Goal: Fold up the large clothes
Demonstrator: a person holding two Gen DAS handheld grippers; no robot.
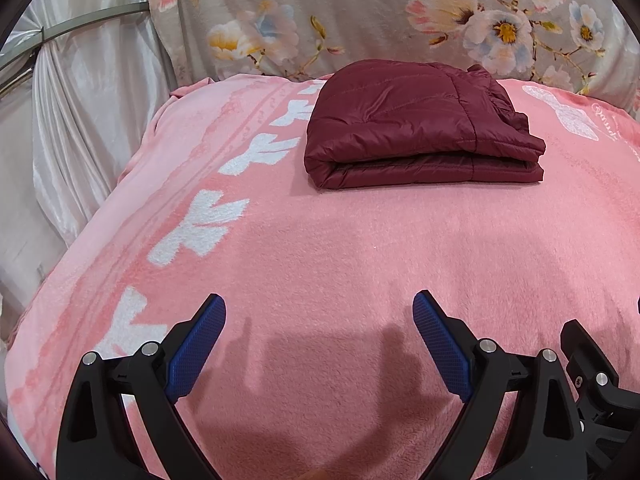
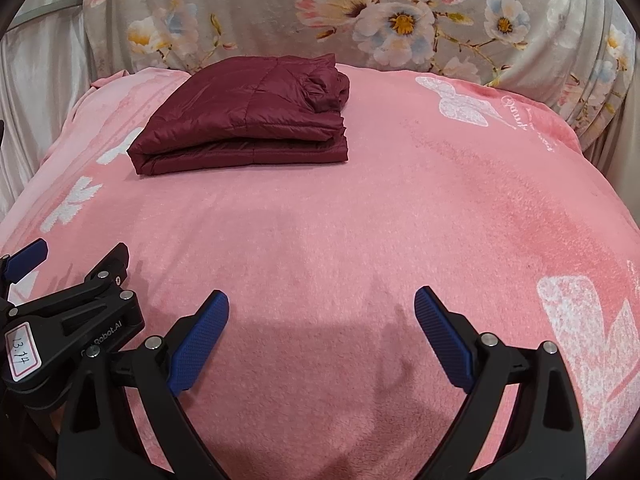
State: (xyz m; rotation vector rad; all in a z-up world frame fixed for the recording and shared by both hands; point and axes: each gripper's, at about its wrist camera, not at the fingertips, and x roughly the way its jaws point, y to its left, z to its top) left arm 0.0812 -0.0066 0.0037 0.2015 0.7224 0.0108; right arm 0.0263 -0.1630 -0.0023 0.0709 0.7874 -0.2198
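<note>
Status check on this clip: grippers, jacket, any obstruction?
Left gripper open, empty. Right gripper open, empty. Maroon quilted puffer jacket folded on pink fleece blanket. Nothing between.

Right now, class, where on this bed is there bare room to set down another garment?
The pink blanket lies bare between the folded maroon jacket and both open grippers, and right of the jacket. The far-left corner is taken by the jacket.

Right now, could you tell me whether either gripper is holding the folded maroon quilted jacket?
No, the maroon quilted jacket lies folded, apart from both open grippers.
</note>
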